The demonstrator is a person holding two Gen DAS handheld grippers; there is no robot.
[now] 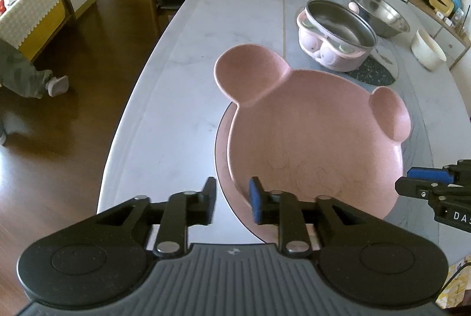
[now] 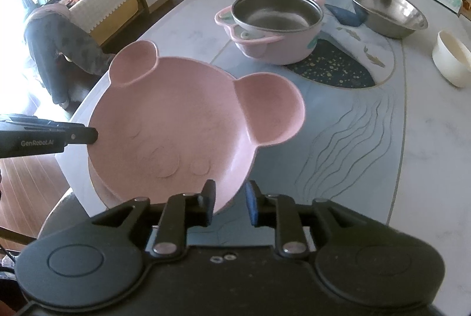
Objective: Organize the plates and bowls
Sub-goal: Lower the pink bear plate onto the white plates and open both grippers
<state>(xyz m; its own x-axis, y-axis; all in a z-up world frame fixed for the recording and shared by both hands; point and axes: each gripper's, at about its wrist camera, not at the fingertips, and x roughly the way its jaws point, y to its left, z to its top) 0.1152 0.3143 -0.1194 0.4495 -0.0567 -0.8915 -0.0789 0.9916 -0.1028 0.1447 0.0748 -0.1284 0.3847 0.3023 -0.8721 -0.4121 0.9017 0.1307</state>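
Your long marble table [image 1: 182,57] carries a steel basin [image 2: 385,8] and a steel bowl set in a pink pot [image 2: 276,30] at its far side, while the pink bear-eared plate [image 2: 176,127] sits nearest you on a second pink dish [image 1: 223,157]. Your left gripper [image 1: 232,199] straddles the plate's rim with its jaws slightly spread, not pinching it. Your right gripper [image 2: 229,202] does the same at the opposite edge.

Pink bear-eared plate [image 2: 170,127] on the bench [image 2: 412,154], stacked on another pink dish. Right gripper [image 2: 228,205] at its near rim, jaws parted, rim between them. Left gripper [image 2: 88,135] at its left edge. Beyond the plate, a steel-lined pink pot [image 2: 273,21]; farther right, a steel bowl [image 2: 385,10] and white bowl [image 2: 452,61].
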